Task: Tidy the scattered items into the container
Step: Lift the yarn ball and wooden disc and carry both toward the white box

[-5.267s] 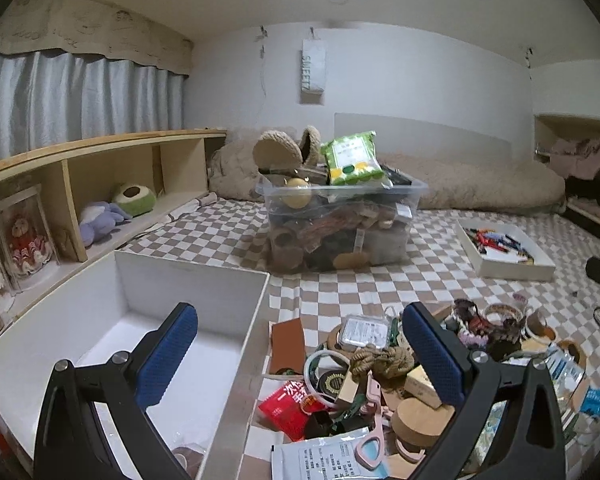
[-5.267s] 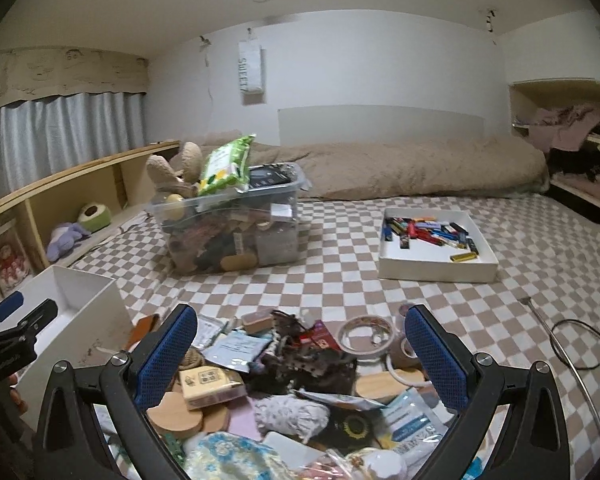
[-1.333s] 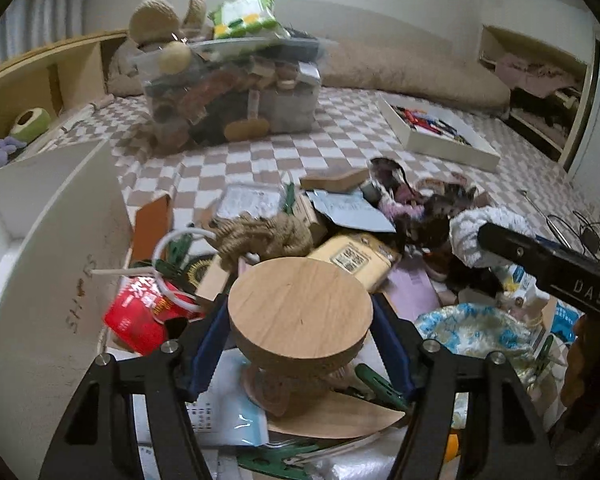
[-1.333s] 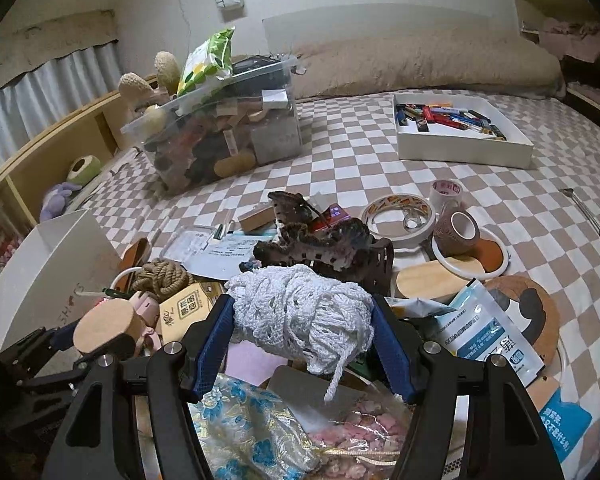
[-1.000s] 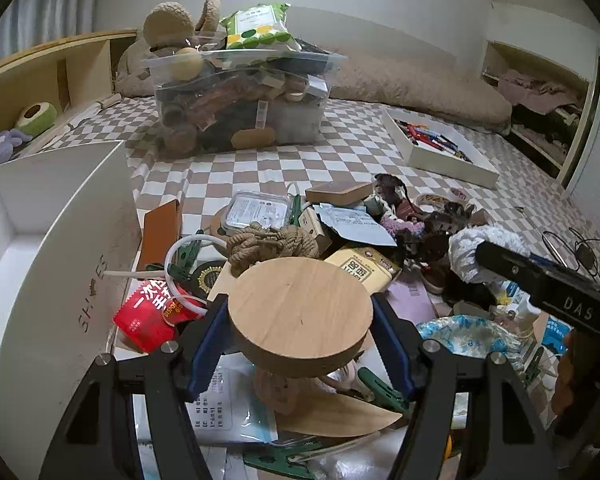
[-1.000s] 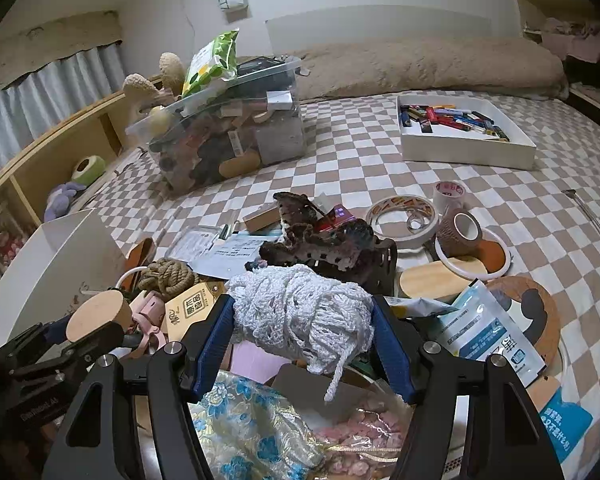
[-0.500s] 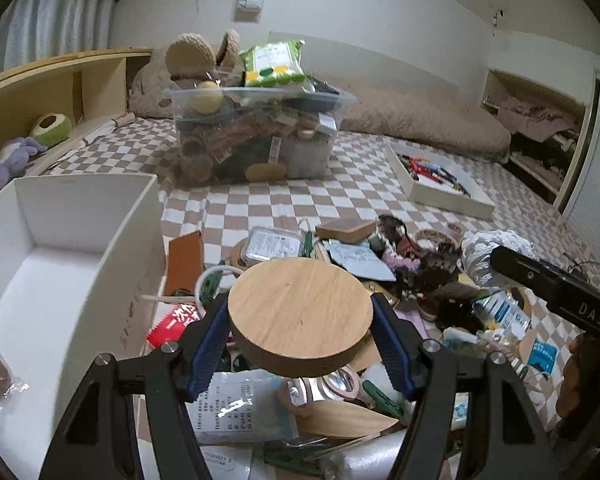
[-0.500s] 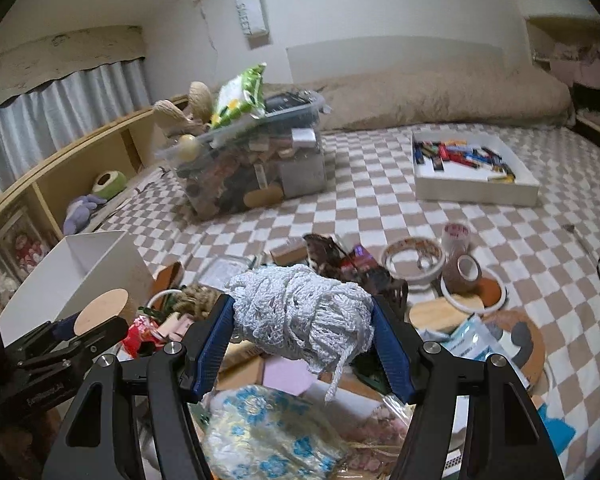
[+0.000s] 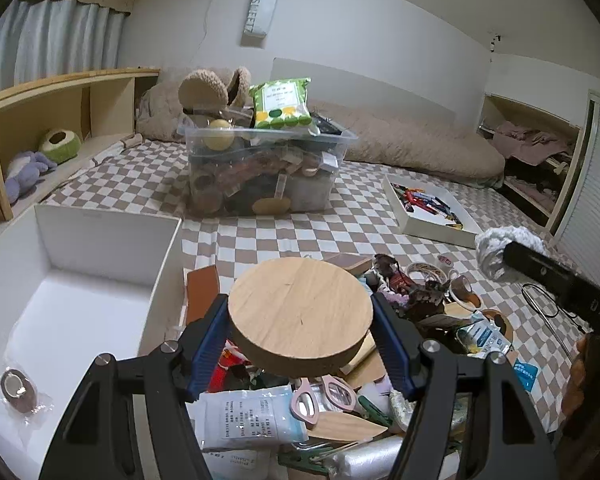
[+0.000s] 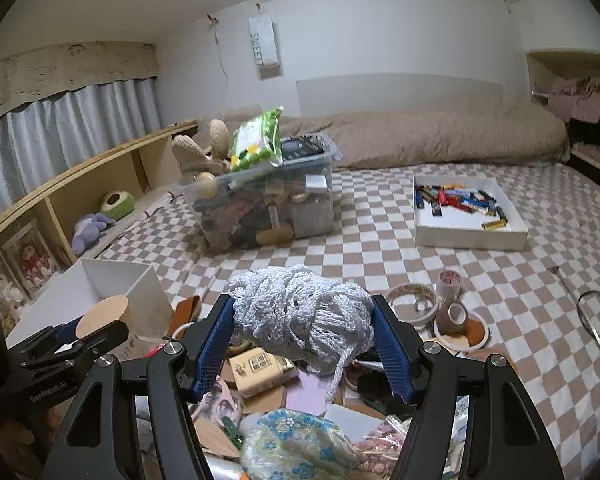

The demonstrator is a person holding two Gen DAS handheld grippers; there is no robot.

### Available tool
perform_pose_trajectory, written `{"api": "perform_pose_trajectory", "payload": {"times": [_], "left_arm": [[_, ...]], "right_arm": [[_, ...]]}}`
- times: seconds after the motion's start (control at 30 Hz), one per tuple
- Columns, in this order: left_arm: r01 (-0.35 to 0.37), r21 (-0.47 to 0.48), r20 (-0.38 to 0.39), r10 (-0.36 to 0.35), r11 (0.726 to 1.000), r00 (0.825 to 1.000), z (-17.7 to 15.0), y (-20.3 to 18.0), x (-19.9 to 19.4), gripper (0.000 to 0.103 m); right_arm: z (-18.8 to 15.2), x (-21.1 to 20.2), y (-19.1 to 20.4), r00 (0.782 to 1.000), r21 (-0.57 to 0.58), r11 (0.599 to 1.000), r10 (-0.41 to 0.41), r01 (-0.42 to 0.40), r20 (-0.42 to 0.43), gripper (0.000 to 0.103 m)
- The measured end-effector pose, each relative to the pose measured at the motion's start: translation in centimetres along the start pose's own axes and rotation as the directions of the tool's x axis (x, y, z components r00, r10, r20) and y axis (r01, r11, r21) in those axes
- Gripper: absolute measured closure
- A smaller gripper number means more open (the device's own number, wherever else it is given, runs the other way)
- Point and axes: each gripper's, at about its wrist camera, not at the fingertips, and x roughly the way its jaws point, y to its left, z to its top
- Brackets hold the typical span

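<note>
The left gripper (image 9: 300, 344) fingers clamp a round wooden disc (image 9: 300, 314), raised just right of the white box (image 9: 100, 248); the right gripper (image 10: 303, 350) fingers clamp a white yarn bundle (image 10: 302, 316) further right of that box, over the pile

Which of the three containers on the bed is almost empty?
The tall white box at the left, beside the left gripper. It holds only one small bagged roll, whereas the clear bin is heaped and the shallow white tray holds colourful sticks.
</note>
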Motion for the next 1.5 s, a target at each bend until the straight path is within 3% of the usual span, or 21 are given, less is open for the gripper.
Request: {"api": "perform_pose_trajectory", "payload": {"times": [0.57, 1.03, 1.5], "left_arm": [[-0.105, -0.005, 0.065, 0.105, 0.995, 0.992, 1.7, 4.5, -5.8, 0.034], [-0.229, -0.056, 0.099, 0.233, 0.972, 0.967, 1.4, 11.0, -9.9, 0.034], [-0.289, -0.101, 0.108, 0.299, 0.952, 0.948, 0.8, 16.4, -12.0, 0.034]], "right_arm": [[1.3, -0.2, 5.9, 0.992, -0.014, 0.992, 0.125, -0.125, -0.010, 0.035], [1.5, 2.0, 13.1, 0.969, -0.051, 0.969, 0.240, -0.243, -0.055, 0.035], [0.3, 4.4, 19.8, 0.954, -0.124, 0.949, 0.277, -0.291, -0.116, 0.035]]}}
